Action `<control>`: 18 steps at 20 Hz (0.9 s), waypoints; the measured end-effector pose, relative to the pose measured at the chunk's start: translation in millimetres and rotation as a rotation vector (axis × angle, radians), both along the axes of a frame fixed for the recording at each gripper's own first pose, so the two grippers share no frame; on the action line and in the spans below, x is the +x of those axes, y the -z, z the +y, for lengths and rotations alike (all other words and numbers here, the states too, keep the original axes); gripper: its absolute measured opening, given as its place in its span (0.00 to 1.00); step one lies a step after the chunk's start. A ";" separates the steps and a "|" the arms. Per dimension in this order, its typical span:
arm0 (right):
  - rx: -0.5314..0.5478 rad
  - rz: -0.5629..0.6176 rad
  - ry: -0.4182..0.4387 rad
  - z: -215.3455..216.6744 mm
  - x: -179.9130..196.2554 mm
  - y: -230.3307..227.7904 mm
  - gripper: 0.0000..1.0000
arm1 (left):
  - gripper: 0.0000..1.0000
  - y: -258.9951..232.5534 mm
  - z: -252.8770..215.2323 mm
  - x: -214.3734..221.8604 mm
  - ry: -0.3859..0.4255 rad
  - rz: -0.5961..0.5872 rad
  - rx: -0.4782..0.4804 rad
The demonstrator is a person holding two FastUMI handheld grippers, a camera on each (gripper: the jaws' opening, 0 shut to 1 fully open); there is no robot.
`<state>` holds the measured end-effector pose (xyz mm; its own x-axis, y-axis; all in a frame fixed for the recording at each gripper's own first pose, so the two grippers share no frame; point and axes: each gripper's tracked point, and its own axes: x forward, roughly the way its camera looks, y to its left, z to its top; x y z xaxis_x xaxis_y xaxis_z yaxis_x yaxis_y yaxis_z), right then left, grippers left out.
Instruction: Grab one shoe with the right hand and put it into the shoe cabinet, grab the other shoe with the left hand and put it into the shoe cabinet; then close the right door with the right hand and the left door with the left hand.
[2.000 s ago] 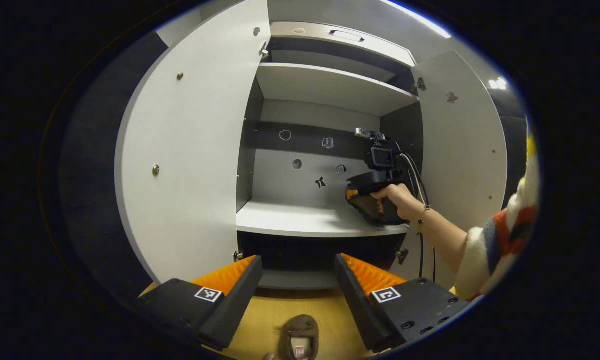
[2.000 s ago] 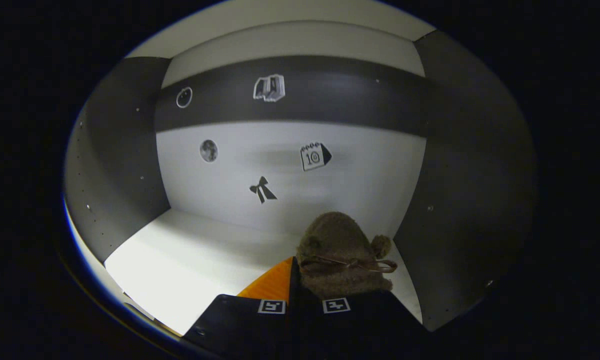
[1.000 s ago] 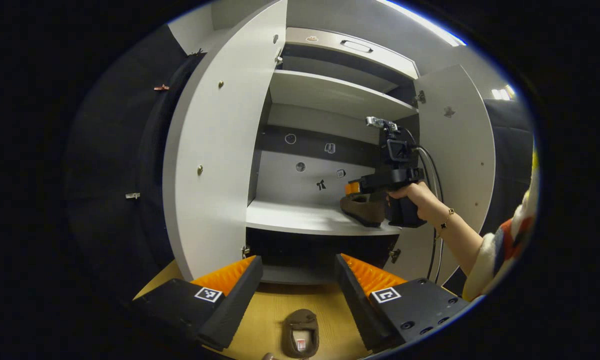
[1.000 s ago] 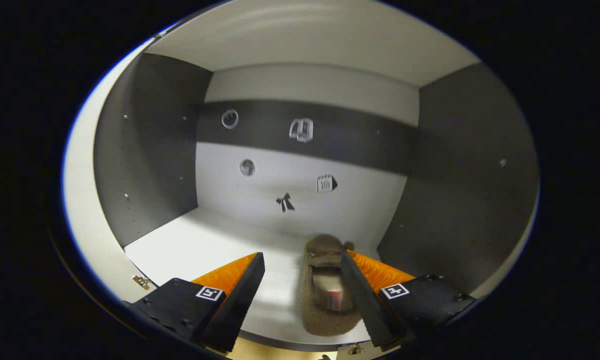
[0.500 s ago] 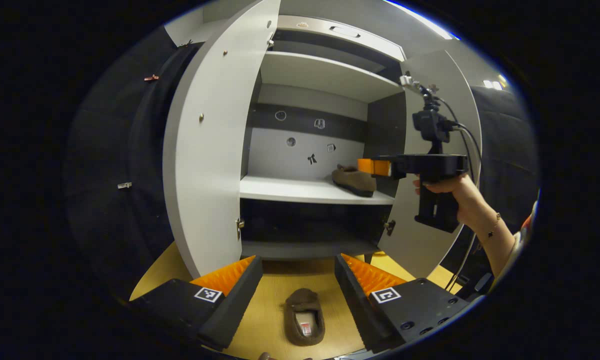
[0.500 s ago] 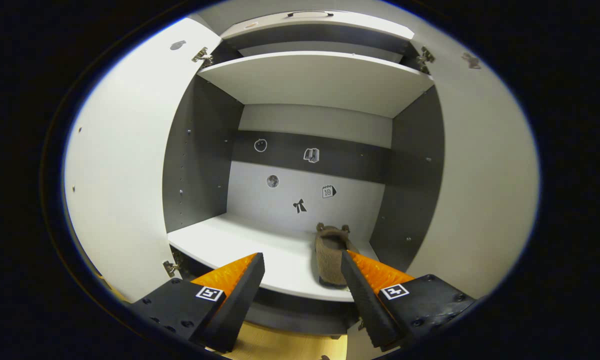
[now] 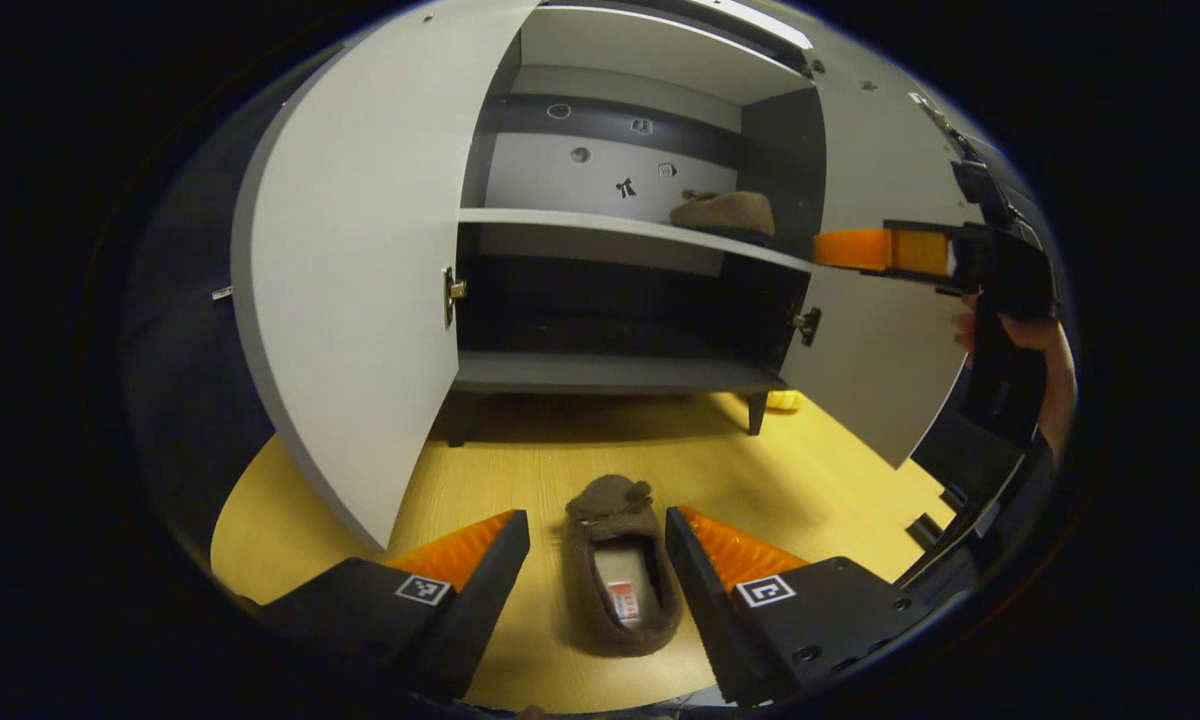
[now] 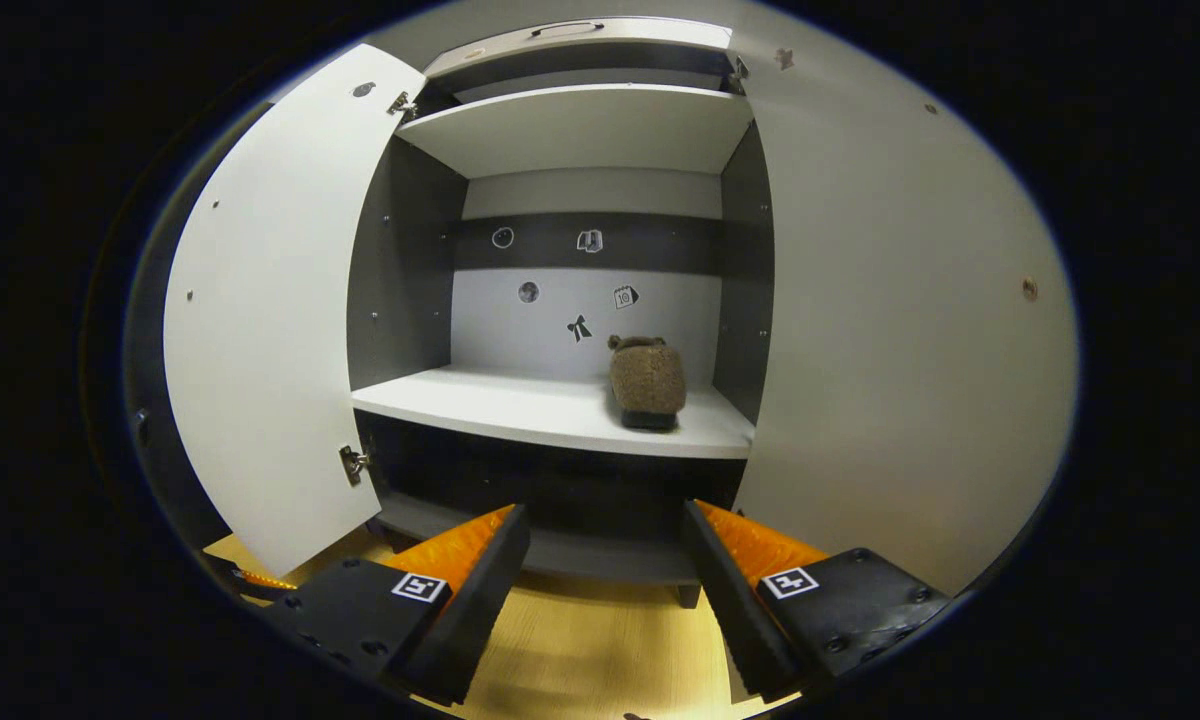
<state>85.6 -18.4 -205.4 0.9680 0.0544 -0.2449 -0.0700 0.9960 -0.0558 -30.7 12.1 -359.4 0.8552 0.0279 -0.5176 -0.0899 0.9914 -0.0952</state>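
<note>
Left gripper (image 7: 597, 530), jaws wide, straddles the second shoe (image 7: 620, 575) on the floor (image 7: 810, 480), apparently for pickup; right gripper (image 8: 605, 525), wide and empty, faces the open shoe cabinet (image 8: 560, 415), first shoe (image 8: 647, 378) shelved at right.

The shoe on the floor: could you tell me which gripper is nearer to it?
Left. The left gripper hangs open right over the shoe on the floor, fingers either side. The right gripper is open, up facing the cabinet.
</note>
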 end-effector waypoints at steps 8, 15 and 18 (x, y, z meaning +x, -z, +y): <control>-0.065 0.022 -0.058 0.1 -0.7 33.5 0.98 | 0.78 81.3 -3.8 21.9 -0.002 0.078 -0.039; -0.087 0.062 -0.088 -8.7 13.9 64.4 0.99 | 0.72 116.2 4.6 51.2 -0.042 0.066 -0.047; -0.114 0.085 -0.086 -16.5 20.9 79.0 0.98 | 0.54 121.3 13.8 63.1 -0.050 0.051 0.015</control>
<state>106.6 -34.9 -284.4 0.9363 0.1038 -0.3354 -0.1645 0.9737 -0.1578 32.5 25.9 -480.8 0.8250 0.0778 -0.5597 -0.1436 0.9868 -0.0745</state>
